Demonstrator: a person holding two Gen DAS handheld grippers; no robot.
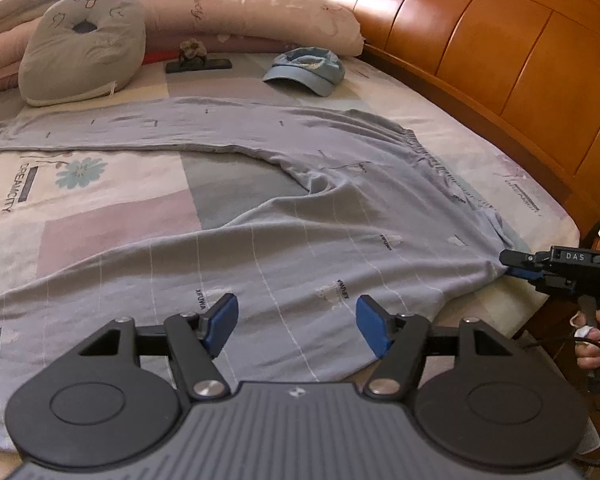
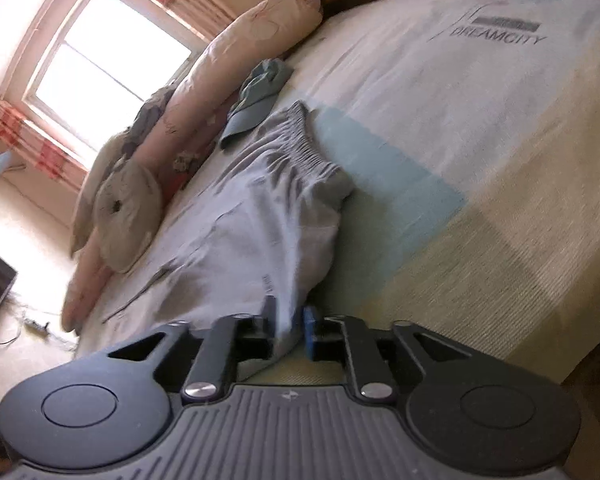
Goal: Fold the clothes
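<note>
Left tongs spread wide above grey trousers, right tongs clamping the trousers' near edge, patchwork bed sheet, wooden headboard far right, blue cap beyond, trousers flat, wrinkled.

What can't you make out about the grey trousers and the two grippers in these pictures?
- Trousers: the far leg's end is cut off by the left wrist view's left edge.
- Right gripper: blurred in its own view; cloth sits between the fingers, but pad pressure is unclear.
- Left gripper: its own body hides the cloth's near edge.
</note>
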